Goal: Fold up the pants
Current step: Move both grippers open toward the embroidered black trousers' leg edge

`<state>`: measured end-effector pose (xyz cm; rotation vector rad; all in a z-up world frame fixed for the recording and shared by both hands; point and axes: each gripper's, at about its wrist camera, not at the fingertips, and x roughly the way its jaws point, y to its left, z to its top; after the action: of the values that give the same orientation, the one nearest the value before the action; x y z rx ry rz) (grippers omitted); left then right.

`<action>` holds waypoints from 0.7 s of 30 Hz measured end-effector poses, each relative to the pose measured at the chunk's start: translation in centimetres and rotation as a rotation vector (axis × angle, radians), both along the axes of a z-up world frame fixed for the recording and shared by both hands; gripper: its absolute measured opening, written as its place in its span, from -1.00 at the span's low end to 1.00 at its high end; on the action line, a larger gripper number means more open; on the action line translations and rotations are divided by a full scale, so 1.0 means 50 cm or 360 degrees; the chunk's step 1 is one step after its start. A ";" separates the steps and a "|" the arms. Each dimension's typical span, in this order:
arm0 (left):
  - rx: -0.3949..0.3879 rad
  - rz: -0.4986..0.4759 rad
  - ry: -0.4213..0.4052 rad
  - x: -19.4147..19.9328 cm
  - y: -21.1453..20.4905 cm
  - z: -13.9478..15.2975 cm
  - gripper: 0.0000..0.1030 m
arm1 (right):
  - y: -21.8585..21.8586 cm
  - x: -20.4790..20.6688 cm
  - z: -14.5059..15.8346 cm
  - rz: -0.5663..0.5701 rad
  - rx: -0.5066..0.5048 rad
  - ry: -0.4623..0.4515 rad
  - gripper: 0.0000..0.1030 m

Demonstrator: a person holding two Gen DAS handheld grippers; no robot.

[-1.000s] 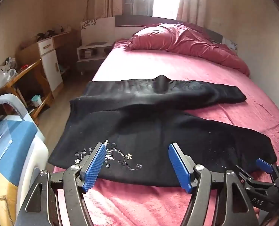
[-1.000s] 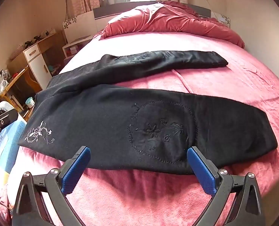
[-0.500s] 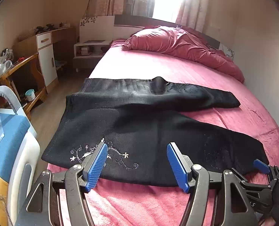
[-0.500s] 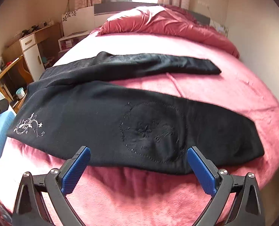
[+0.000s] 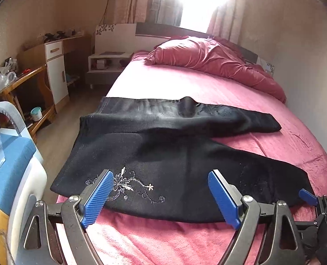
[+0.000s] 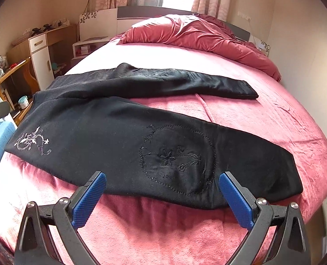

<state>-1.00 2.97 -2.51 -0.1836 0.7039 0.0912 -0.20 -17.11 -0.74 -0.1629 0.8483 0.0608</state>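
Black pants [image 5: 163, 154] lie spread flat on the pink bed, legs apart in a V, waist at the left edge, a white flower embroidery [image 5: 123, 185] near the waist. In the right wrist view the pants [image 6: 119, 132] show a black stitched circle [image 6: 178, 161] on the near leg. My left gripper [image 5: 161, 190] is open and empty, hovering just over the near edge by the embroidery. My right gripper [image 6: 161, 190] is open and empty over the near leg's edge. The right gripper's tip shows at the far right of the left wrist view [image 5: 307, 196].
A bunched red duvet [image 5: 207, 59] lies at the head of the bed. The pink bedsheet [image 6: 229, 114] shows between the legs. A blue and white box [image 5: 6, 176] stands at the left bedside. A wooden desk [image 5: 26, 77] and white nightstand [image 5: 106, 66] stand beyond it.
Both grippers have drawn back and tilted up a little, so the pants sit lower and farther in each view. Jaws stay open. The pants have not moved.
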 end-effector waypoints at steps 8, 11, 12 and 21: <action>-0.0032 0.0005 0.0044 0.003 0.010 -0.010 0.99 | 0.003 -0.002 -0.005 0.0010 -0.0011 0.0019 1.00; -0.0060 0.0015 0.0082 0.003 0.017 -0.022 0.96 | 0.002 -0.001 -0.008 0.0007 -0.0011 0.0026 1.00; -0.0069 0.0020 0.0094 0.003 0.020 -0.026 0.91 | 0.001 -0.002 -0.009 0.0005 -0.0009 0.0029 1.00; -0.0051 0.0069 0.0129 0.001 0.034 -0.035 0.69 | 0.002 -0.003 -0.013 0.0006 -0.0022 0.0035 1.00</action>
<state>-0.97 4.68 -4.26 -0.2266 0.7825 0.1292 -0.33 -17.00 -1.40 -0.1772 0.8704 0.0606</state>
